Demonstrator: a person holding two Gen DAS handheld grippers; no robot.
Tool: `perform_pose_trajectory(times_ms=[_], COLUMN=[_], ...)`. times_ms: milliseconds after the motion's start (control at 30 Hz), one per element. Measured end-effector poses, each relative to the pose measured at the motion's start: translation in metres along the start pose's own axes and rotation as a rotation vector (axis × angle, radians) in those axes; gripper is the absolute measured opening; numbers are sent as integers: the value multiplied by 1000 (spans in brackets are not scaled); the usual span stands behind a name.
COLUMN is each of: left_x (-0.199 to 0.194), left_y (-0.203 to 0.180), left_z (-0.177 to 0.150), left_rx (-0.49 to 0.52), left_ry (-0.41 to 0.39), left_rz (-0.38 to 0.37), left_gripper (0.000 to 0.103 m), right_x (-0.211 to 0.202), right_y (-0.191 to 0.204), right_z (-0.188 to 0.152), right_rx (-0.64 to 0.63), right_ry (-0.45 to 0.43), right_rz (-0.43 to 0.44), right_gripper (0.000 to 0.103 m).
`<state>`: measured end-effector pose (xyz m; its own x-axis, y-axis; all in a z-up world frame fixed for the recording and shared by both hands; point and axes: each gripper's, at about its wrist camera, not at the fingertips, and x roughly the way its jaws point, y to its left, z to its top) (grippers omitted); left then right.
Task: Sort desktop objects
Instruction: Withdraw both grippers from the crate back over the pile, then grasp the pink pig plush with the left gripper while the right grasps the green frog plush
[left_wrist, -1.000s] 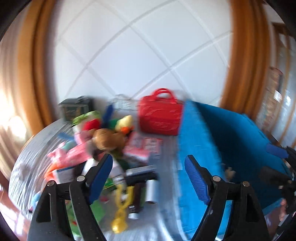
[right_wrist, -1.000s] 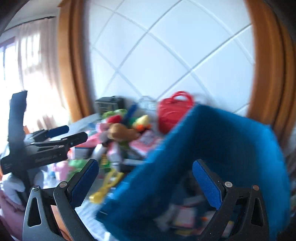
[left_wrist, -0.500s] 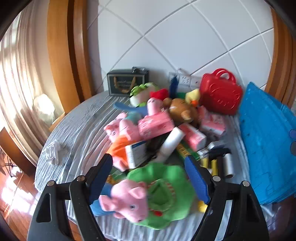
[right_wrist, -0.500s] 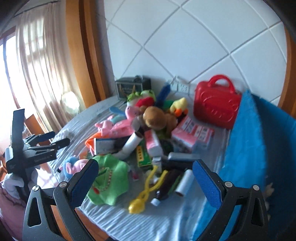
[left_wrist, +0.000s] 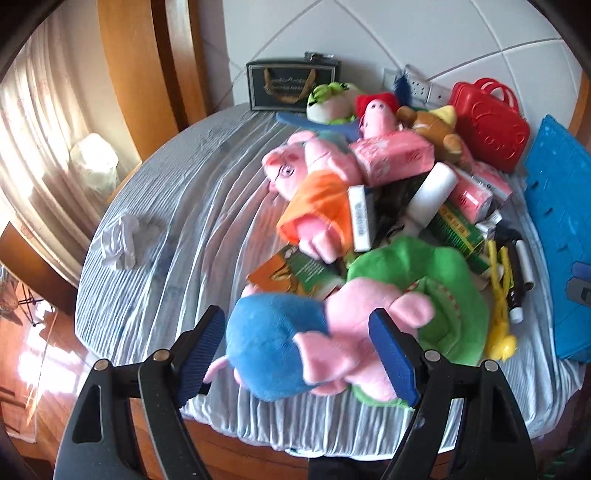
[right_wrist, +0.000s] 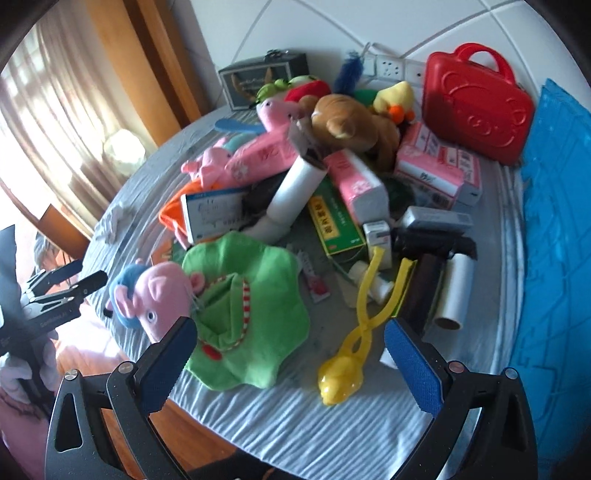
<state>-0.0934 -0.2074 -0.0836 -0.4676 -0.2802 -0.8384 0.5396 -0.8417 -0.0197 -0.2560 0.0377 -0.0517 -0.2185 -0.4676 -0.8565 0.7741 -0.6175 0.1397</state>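
The left claw (left_wrist: 297, 352), spread wide and holding nothing, frames the pink pig toy in blue (left_wrist: 295, 349) at the near edge of the table (left_wrist: 173, 206); the toy lies crosswise between the pads, head toward the right pad. The right claw (right_wrist: 290, 362), also wide open and empty, hangs over the green cloth (right_wrist: 255, 295) with the pig off beyond its left pad. The left claw looks far nearer for the pick.

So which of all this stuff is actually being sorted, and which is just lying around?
Being sorted:
pig plush, between the open left hand-held gripper fingers
green plush
yellow tongs
brown bear
blue bin, probably the destination

Just lying about:
crumpled tissue
dark radio
wall sockets
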Motion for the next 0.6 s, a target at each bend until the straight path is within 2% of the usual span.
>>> perform_pose_trajectory(times_ms=[167,367,600], left_x=[5,20,51], left_y=[-3,-13,-18], left_z=[-10,-3,6], left_rx=[77,233,558], left_ry=[41,56,86], left_rz=[9,-74,-218], left_gripper=[80,80,80], right_x=[23,38,57], right_y=[7,25,53], right_z=[-6,-19,-43], right_rx=[6,80,306], right_ry=[37,69,52], right_rz=[25,4,-104], right_gripper=[103,103,103])
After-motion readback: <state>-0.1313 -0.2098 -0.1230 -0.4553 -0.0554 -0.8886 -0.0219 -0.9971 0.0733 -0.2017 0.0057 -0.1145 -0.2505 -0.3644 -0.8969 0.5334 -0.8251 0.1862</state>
